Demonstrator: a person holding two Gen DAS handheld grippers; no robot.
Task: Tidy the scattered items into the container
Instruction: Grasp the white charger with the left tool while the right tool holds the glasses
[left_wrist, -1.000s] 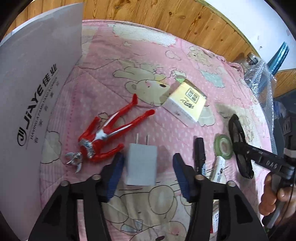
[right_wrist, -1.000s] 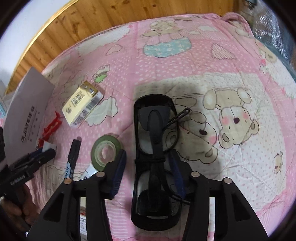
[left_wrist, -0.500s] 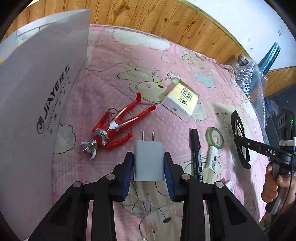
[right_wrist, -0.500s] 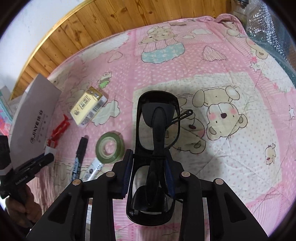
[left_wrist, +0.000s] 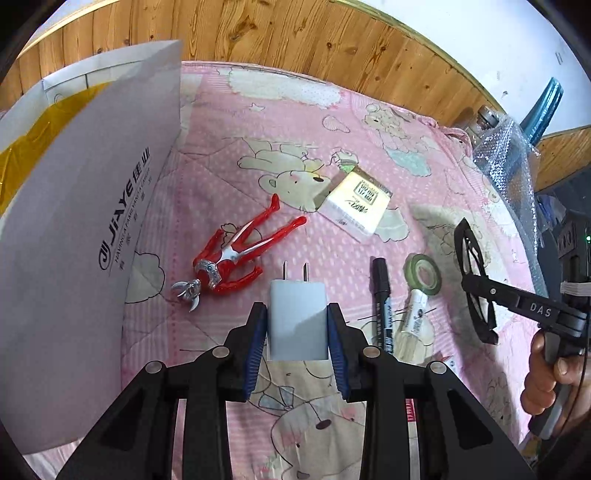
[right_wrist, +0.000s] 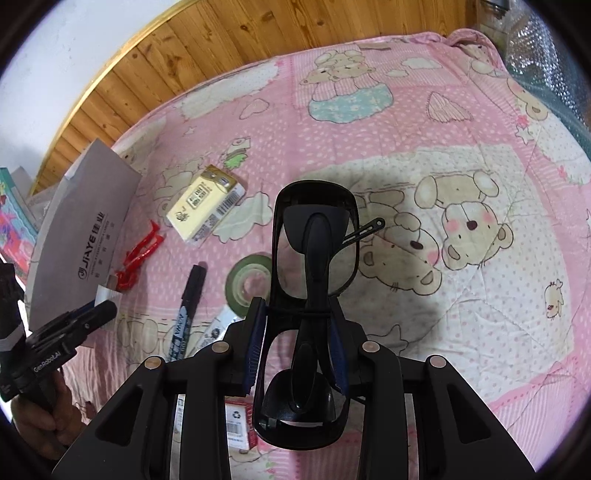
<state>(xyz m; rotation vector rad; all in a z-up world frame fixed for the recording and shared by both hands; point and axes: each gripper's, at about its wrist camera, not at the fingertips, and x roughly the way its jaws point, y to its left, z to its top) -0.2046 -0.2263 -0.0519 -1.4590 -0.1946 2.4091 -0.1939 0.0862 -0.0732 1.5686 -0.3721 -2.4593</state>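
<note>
Left gripper (left_wrist: 297, 334) pinches the light, rigid charger plug (left_wrist: 297, 320) by its slick sides; right gripper (right_wrist: 297, 338) clamps fragile sunglasses (right_wrist: 314, 295) mid-frame, container (left_wrist: 85, 229) at nine o'clock.

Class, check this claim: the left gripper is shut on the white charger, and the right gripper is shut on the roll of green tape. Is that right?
Not quite. The left gripper is shut on the charger, but the right gripper is shut on black sunglasses. The right wrist view shows the green tape lying free on the blanket.
</note>
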